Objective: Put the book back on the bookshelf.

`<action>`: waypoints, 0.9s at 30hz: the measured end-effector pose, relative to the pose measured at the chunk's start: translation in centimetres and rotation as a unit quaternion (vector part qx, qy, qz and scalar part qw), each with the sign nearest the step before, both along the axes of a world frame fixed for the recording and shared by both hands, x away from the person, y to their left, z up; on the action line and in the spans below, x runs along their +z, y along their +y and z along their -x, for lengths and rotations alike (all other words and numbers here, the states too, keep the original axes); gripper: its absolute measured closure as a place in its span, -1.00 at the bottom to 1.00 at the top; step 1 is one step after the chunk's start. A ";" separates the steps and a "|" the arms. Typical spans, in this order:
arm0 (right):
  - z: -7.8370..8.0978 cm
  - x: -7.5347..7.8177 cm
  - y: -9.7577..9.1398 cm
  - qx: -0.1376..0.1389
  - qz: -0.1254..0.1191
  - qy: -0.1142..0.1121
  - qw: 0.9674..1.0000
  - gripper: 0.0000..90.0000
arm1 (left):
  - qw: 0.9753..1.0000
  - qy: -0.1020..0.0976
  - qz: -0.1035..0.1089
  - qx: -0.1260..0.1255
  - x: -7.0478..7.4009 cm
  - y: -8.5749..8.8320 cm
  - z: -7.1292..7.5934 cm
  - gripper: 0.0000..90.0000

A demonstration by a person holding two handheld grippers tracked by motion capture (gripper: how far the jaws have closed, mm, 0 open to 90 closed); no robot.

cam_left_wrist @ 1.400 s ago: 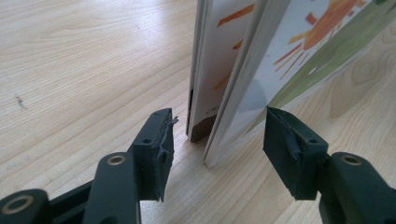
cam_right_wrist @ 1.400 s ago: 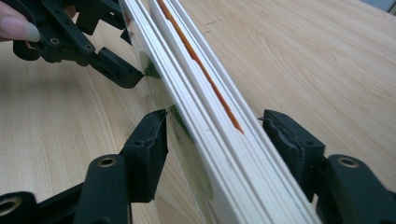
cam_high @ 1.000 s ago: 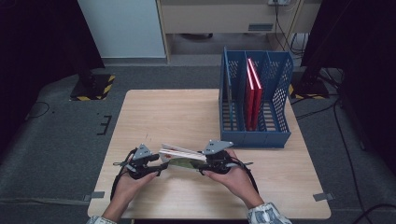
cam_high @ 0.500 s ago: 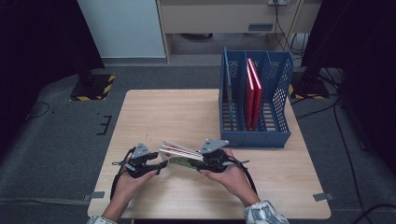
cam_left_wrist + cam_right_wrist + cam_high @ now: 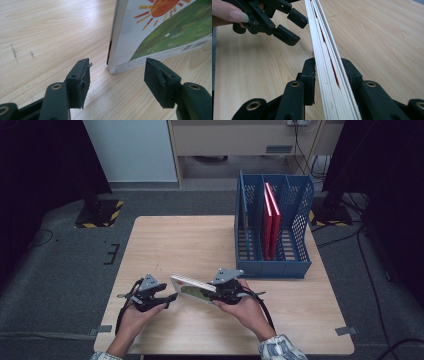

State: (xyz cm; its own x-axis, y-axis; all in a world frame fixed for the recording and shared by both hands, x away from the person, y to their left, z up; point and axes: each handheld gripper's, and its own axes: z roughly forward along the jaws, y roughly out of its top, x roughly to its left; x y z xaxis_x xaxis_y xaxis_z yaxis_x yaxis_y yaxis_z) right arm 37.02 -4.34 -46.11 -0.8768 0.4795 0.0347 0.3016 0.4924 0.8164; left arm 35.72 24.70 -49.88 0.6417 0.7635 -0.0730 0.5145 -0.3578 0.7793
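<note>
Pale wood grain runs under everything here, and near the front edge of the worktop (image 5: 165, 245) a thin picture book (image 5: 192, 287) sits tilted between the two hands. The right claw (image 5: 220, 292) has just been closing and now clamps the book's page edge, one pad on each cover, as the right claw's own view shows (image 5: 328, 72). The left claw (image 5: 167, 299) has just been opening; its jaws stand apart with nothing between them, the book's lower corner (image 5: 120, 67) just ahead of them and not touched.

The book looks light and fairly stiff: thick board-like pages (image 5: 322, 37) stacked flat, glossy cover with a sun and a green field. That gloss may let it slide in a pinch, and a grip at one end alone will probably let the far end sag or swing. Taking it near the spine, or with both claws at opposite ends, seems the safer hold.

Farther back on the right stands a blue file rack (image 5: 272, 265) with two red books (image 5: 270, 215) upright in one slot, well apart from the hands.
</note>
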 end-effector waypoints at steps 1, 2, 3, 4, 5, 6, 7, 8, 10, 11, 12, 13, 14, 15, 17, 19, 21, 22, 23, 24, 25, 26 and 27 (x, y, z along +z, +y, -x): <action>0.0 0.0 0.0 0.000 0.000 0.000 1.000 0.54 | 1.000 0.000 0.001 0.001 0.0 0.0 0.0 -0.18; 0.1 0.0 0.1 0.001 0.000 -0.001 1.000 0.55 | 1.000 0.000 0.001 0.001 0.0 0.1 0.0 -0.18; 0.1 0.0 0.1 0.001 0.000 -0.002 1.000 0.55 | 1.000 0.000 0.001 0.002 0.0 0.1 0.0 -0.18; 0.2 0.0 0.1 0.001 0.000 -0.003 1.000 0.55 | 1.000 0.000 0.001 0.001 0.0 0.1 0.0 -0.18; 0.2 0.0 0.1 0.001 0.000 -0.003 1.000 0.54 | 1.000 0.000 0.000 0.001 0.0 0.1 0.0 -0.18; 0.3 0.0 0.1 0.001 0.001 -0.005 1.000 0.52 | 1.000 0.000 -0.001 0.001 0.0 0.1 0.0 -0.18; 0.3 -0.1 0.1 -0.001 0.000 -0.004 1.000 0.52 | 1.000 0.000 -0.002 0.001 0.0 0.1 0.0 -0.18; 0.3 -0.1 0.1 -0.002 0.000 -0.004 1.000 0.52 | 1.000 0.000 -0.002 0.001 0.0 0.1 0.0 -0.19; 0.3 -0.1 0.0 0.000 0.001 -0.006 1.000 0.54 | 1.000 0.000 -0.002 0.001 0.0 0.1 0.1 -0.19; 0.4 -0.1 0.0 0.000 0.001 -0.006 1.000 0.55 | 1.000 0.000 -0.002 0.001 0.0 0.1 0.1 -0.19; 0.4 -0.1 0.0 0.001 0.001 -0.006 1.000 0.56 | 1.000 0.000 -0.002 0.001 0.0 0.1 0.1 -0.19; 0.4 -0.1 0.0 0.000 0.001 -0.007 1.000 0.59 | 1.000 0.000 -0.001 0.001 0.0 0.1 0.1 -0.19; 0.4 -0.1 0.0 0.001 0.002 -0.008 1.000 0.62 | 1.000 0.000 -0.001 0.002 0.0 0.1 0.0 -0.19; 0.4 -0.1 -0.1 0.000 0.003 -0.010 1.000 0.63 | 1.000 0.000 -0.001 0.002 0.0 0.2 0.0 -0.19; 0.4 -0.1 -0.2 -0.004 0.004 -0.012 1.000 0.65 | 1.000 0.000 -0.002 0.002 0.0 0.2 0.0 -0.19; 0.4 -0.1 -0.2 -0.008 0.005 -0.012 1.000 0.68 | 1.000 0.000 -0.002 0.002 0.0 0.2 0.1 -0.19; 0.5 -0.1 -0.3 -0.014 -0.002 -0.009 1.000 0.68 | 1.000 -0.002 -0.006 0.003 0.0 0.2 0.0 -0.19; 0.5 -0.1 -0.3 -0.017 -0.004 -0.007 1.000 0.68 | 1.000 -0.002 -0.007 0.004 0.0 0.2 0.0 -0.19; 0.5 -0.1 -0.4 -0.019 -0.007 -0.005 1.000 0.68 | 1.000 -0.002 -0.008 0.005 0.0 0.3 0.0 -0.19; 0.5 -0.1 -0.4 -0.022 -0.012 -0.002 1.000 0.68 | 1.000 -0.002 -0.009 0.005 0.0 0.3 0.0 -0.19; 0.5 -0.1 -0.5 -0.024 -0.013 0.000 1.000 0.69 | 1.000 -0.002 -0.012 0.007 -0.1 0.3 0.0 -0.20; 0.5 0.0 -0.5 -0.026 -0.014 -0.002 1.000 0.69 | 1.000 -0.002 -0.015 0.009 -0.1 0.4 -0.1 -0.22; 0.5 0.0 -0.5 -0.028 -0.016 -0.004 0.999 0.69 | 1.000 -0.002 -0.018 0.010 -0.1 0.4 -0.1 -0.24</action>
State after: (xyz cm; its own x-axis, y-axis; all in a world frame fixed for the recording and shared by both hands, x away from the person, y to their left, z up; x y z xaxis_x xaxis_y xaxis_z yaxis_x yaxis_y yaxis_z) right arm 36.53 -4.83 -46.12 -0.8485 0.5274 0.0441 0.3222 0.4486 0.8336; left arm 35.81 25.11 -49.98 0.6271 0.7777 -0.0431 0.5182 -0.3753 0.7685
